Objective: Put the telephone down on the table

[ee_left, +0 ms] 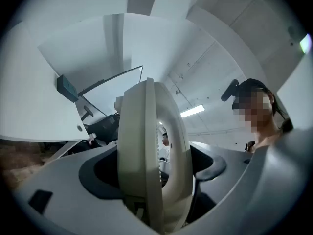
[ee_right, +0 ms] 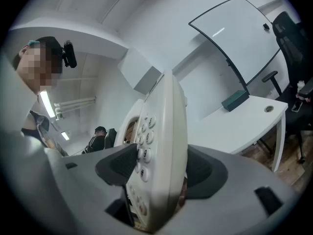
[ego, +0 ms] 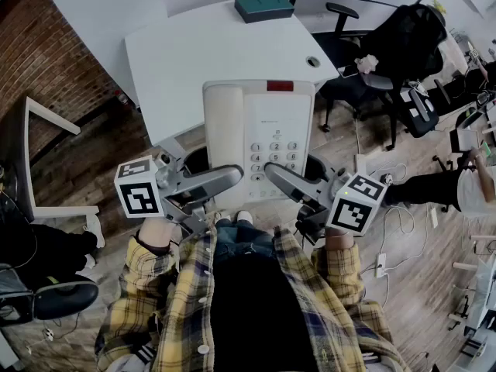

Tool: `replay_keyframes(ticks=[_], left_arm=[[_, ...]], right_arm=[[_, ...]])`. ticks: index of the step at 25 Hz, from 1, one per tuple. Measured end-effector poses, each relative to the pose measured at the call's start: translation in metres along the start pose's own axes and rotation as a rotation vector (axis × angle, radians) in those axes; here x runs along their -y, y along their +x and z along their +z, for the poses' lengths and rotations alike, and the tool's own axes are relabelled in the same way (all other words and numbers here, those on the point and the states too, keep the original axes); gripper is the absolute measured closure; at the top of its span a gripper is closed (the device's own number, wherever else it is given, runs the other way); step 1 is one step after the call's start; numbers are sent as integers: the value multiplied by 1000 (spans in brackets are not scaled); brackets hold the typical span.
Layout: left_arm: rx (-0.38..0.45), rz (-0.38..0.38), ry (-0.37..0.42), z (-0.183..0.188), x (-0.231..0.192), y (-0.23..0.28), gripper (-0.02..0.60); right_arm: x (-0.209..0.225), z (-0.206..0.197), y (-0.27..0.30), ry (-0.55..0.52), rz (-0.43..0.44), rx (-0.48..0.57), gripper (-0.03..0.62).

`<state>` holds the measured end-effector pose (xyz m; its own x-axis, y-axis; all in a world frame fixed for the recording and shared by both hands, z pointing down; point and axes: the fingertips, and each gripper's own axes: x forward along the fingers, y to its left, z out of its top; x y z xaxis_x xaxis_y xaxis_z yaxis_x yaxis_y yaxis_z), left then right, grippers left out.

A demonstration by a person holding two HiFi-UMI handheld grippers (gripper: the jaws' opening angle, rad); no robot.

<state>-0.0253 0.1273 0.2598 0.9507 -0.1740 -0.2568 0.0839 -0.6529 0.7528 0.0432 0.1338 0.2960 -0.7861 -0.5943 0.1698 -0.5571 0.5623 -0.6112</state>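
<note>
Left hand-held gripper [ego: 231, 176] and right hand-held gripper [ego: 273, 172] clamp the telephone [ego: 260, 130].

The white tabletop [ego: 194, 60] ahead lies open. A teal box [ego: 263, 7] blocks its far edge, and office chairs [ego: 403, 45] crowd its right.

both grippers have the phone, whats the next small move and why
Probably carry the telephone forward and lower it flat onto the white table. The left gripper and right gripper clamp its near end, and it seems to hang at the table's near edge, not yet resting.
</note>
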Motion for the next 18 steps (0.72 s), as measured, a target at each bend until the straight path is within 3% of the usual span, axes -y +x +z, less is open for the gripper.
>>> replay_keyframes(ticks=[18], left_arm=[[62,62,32,-5,8,7,184]], right_arm=[[1,5,-7,-18,83,-32,313]])
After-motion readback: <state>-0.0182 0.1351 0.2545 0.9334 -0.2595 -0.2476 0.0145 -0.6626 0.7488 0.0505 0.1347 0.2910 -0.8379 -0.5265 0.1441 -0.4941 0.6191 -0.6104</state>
